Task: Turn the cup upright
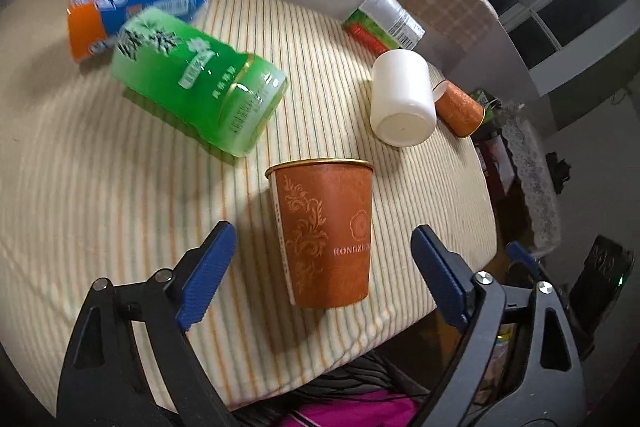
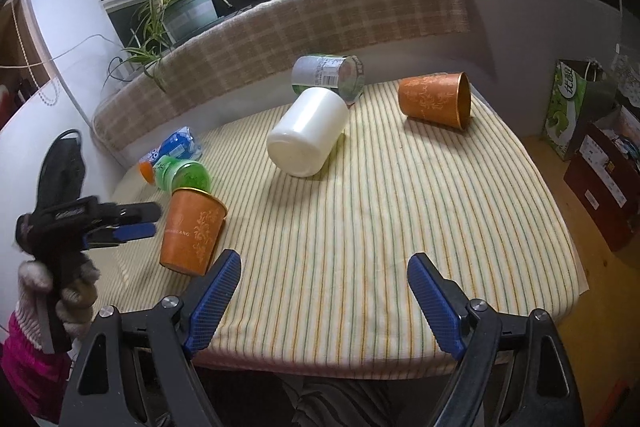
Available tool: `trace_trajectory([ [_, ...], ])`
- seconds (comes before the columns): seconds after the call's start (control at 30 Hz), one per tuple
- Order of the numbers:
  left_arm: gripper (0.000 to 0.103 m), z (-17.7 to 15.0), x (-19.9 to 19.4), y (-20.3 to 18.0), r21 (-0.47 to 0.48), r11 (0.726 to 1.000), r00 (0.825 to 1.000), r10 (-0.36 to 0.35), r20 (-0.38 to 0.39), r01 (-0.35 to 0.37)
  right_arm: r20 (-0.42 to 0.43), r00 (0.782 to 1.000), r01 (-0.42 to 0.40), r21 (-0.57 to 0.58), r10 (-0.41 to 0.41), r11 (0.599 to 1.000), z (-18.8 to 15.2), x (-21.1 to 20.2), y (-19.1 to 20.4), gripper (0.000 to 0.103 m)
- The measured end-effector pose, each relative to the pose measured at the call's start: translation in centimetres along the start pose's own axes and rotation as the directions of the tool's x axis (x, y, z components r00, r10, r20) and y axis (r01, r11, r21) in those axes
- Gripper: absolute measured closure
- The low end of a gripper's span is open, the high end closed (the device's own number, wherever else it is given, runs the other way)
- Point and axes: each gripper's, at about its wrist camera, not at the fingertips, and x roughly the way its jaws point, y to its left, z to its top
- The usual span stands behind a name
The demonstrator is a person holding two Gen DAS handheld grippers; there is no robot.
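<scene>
— Both sets of tongs are spread wide and holding nothing. Left tongs [image 1: 324, 267] straddle the near cup [image 1: 324, 231], a pad either side, neither touching it that I can see. Right tongs [image 2: 324, 299] hang over bare striped cloth [image 2: 360, 227] at the near edge.

— So where does the near cup stand?

— Upright, gold rim up, close to the front edge of the table. From the right view it looks slightly tilted, though that may be the lens. It is a light paper cup, I judge, so a clumsy sweep of my left pads could knock it over or off the edge.

— And the one still to flip?

— Far cup [image 2: 436, 99] lies on its side at the back right, mouth open toward the right. White cup [image 2: 308, 131] also lies on its side, mid-table, just beside a can [image 2: 328, 75] behind it.

— What worries you?

— Reaching back, my right tongs pass near the white cup; a nudge could send it rolling. The far cup may roll too, or crush if I squeeze hard across its open end. Green bottle [image 1: 200, 79] and blue bottle [image 1: 136, 3] lie at far left, clear of that path.
</scene>
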Motion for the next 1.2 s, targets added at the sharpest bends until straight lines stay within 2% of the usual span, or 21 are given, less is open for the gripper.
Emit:
trace_trajectory([
  [0.37,0.021,1.1,3.0,1.0,-0.056,0.998,0.998,-0.031,-0.051,0.029,-0.015,1.000,-0.001,-0.001,0.001,1.000,-0.4,0.5,0.1,0.016],
  [0.5,0.037,1.0,3.6,0.8,-0.056,0.997,0.997,-0.053,-0.056,0.050,-0.013,1.000,0.003,0.002,-0.003,1.000,-0.5,0.6,0.1,0.016],
  [0.6,0.037,0.9,3.7,0.6,-0.056,0.997,0.998,-0.049,-0.047,0.046,-0.013,1.000,0.004,0.007,-0.004,1.000,-0.5,0.6,-0.1,0.016],
  [0.7,0.037,0.5,3.2,0.2,-0.033,0.999,1.000,-0.021,-0.017,0.021,-0.016,1.000,0.004,0.016,-0.004,1.000,-0.5,0.8,-0.3,0.016],
  [0.87,0.038,-0.4,1.4,-1.5,0.046,0.998,0.996,0.041,0.079,-0.044,-0.028,1.000,-0.006,0.017,0.006,1.000,-0.3,1.3,0.0,0.016],
  [1.0,0.038,-1.1,0.3,-3.1,0.110,0.989,0.983,0.080,0.165,-0.099,-0.030,0.999,-0.014,0.008,0.014,1.000,-0.3,1.5,0.5,0.016],
  [1.2,0.038,-1.6,0.3,-4.8,0.178,0.964,0.954,0.145,0.262,-0.195,-0.030,0.999,-0.011,0.005,0.011,1.000,-0.3,1.6,0.8,0.016],
])
